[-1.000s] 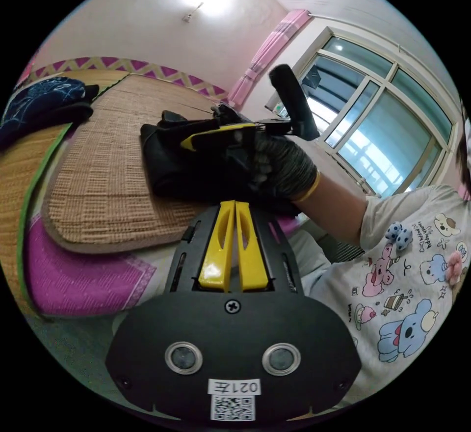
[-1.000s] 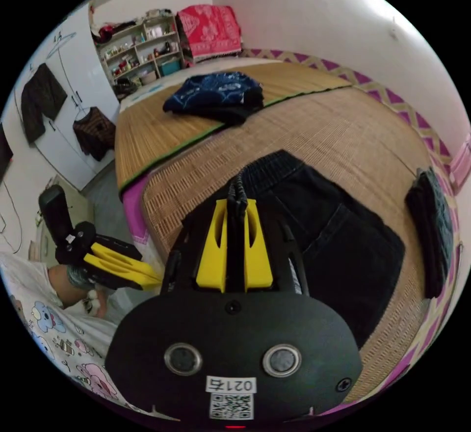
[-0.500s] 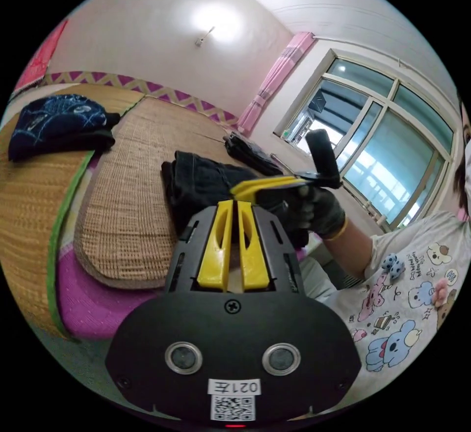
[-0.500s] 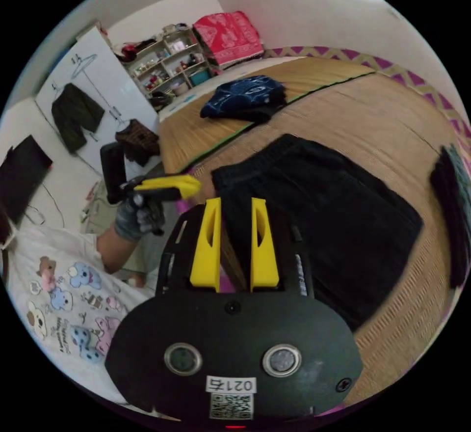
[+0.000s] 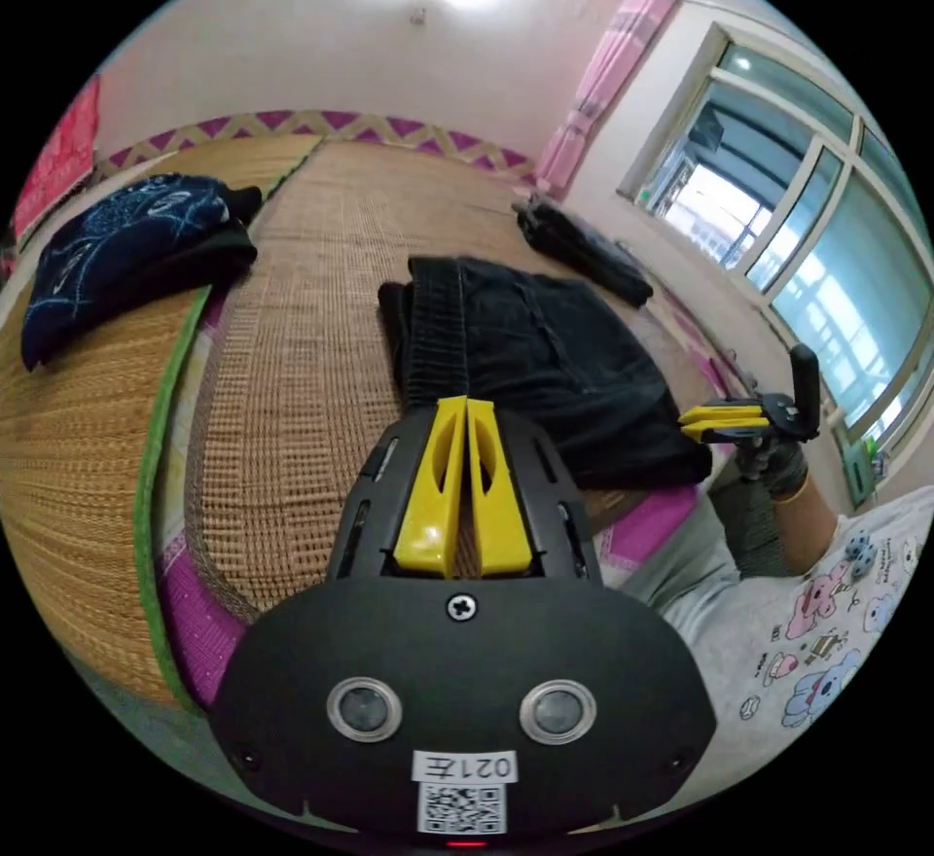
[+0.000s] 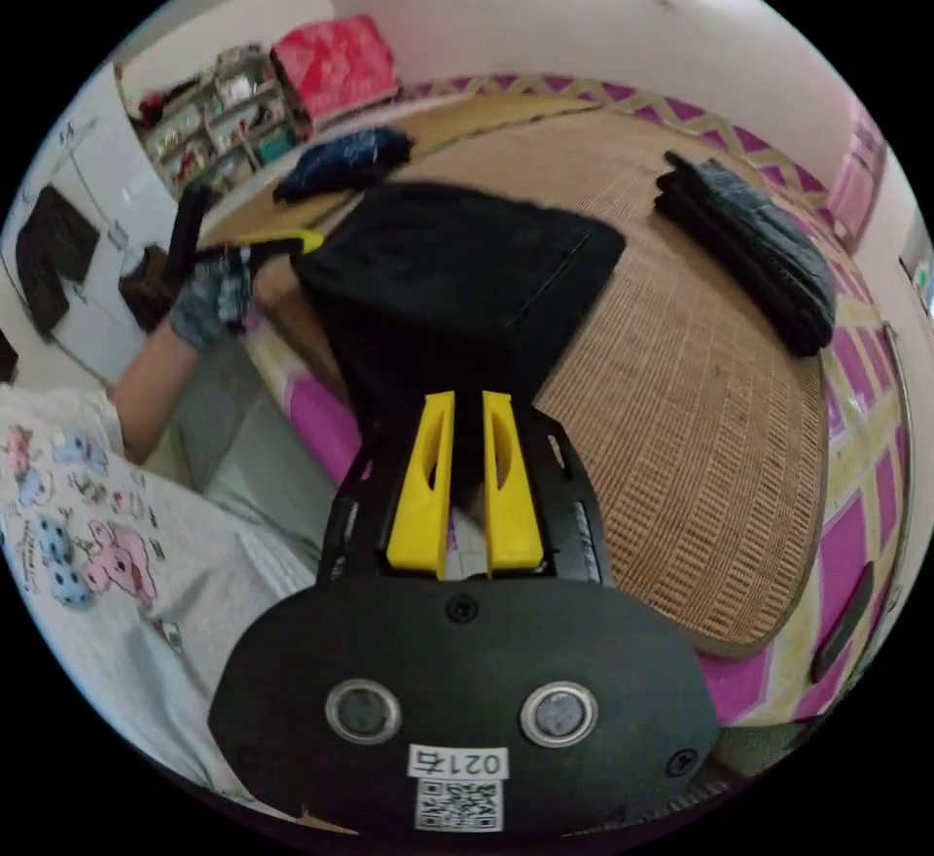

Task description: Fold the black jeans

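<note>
The black jeans [image 5: 545,360] lie folded into a flat rectangle on the woven mat [image 5: 292,340], waistband toward my left gripper. My left gripper [image 5: 465,404] is shut and holds nothing, just short of the waistband. It also shows at the jeans' corner in the right gripper view, left gripper [image 6: 282,241], held by a gloved hand [image 6: 209,297]. My right gripper [image 6: 469,399] hangs before the jeans [image 6: 457,282] with a narrow gap between its jaws and nothing in it. From the left gripper view, the right gripper [image 5: 684,420] is beside the jeans' near corner, off the mat's edge.
A folded black garment [image 5: 584,248] lies beyond the jeans near the wall. A dark blue folded garment [image 5: 126,243] rests on the neighbouring mat. The person's printed shirt [image 6: 78,525] is close by. Shelves [image 6: 224,126] and hanging clothes stand across the room; a window [image 5: 817,243] is to one side.
The right gripper let go of the jeans' waistband, opened, then narrowed and drew back to the near corner. The left gripper stayed shut and both views swung.
</note>
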